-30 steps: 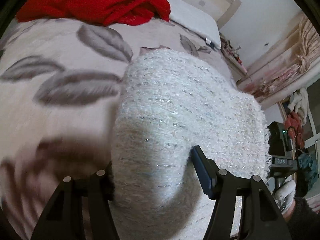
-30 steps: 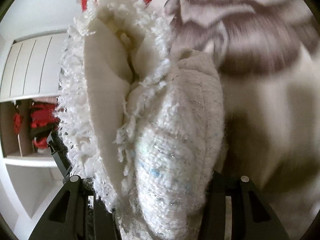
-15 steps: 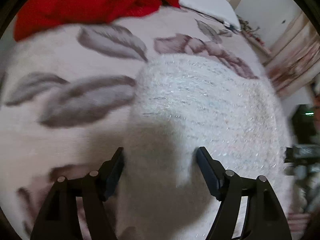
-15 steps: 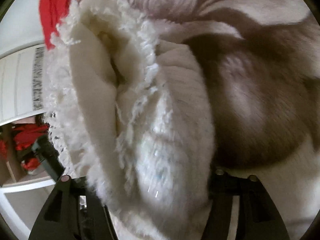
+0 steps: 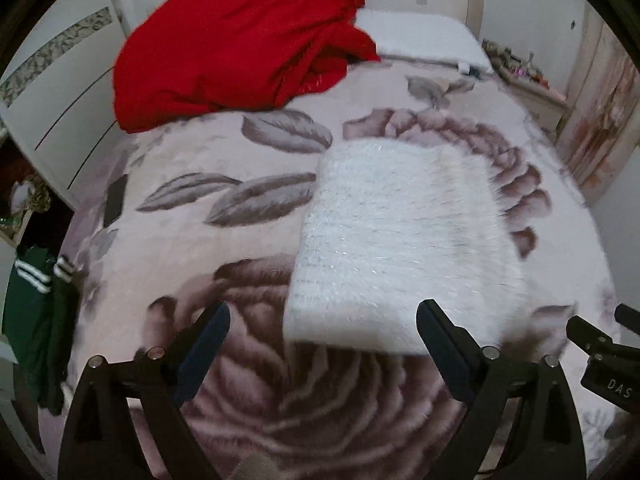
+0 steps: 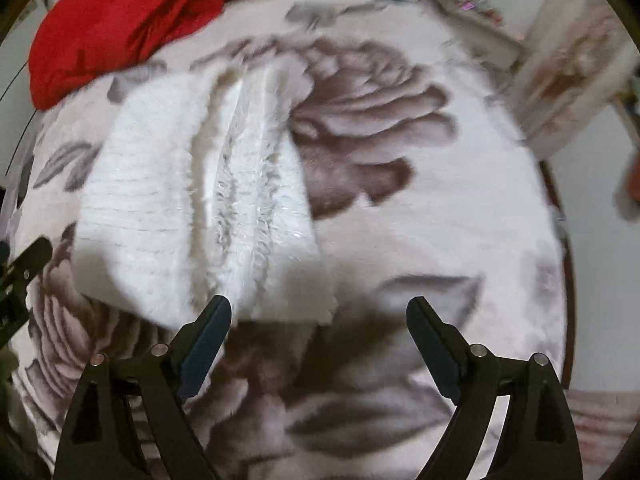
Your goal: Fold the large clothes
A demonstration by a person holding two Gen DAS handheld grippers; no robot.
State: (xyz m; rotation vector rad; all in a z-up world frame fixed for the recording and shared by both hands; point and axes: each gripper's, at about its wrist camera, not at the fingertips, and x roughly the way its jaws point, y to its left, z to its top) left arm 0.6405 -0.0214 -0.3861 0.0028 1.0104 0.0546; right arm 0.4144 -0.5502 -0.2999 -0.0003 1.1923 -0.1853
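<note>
Folded white fuzzy sweater (image 5: 400, 248) lies flat on the bed's floral blanket (image 5: 224, 232), a neat rectangle with its layered open edges visible from the right wrist view (image 6: 200, 208). Left gripper (image 5: 322, 328): jaws spread wide, holding nothing, positioned at the sweater's near edge, contact not determinable. Right gripper (image 6: 318, 318): jaws likewise spread and empty, at the sweater's near right corner.

Surroundings, relative to the sweater: a crumpled red garment (image 5: 240, 40) lies on the blanket beyond its far left corner, well apart. A white pillow (image 5: 420, 38) sits farther back, next to the red garment. A green garment with white stripes (image 5: 32, 300) hangs off the bed's left side. Nothing lies on the sweater. Both views are motion-blurred.
</note>
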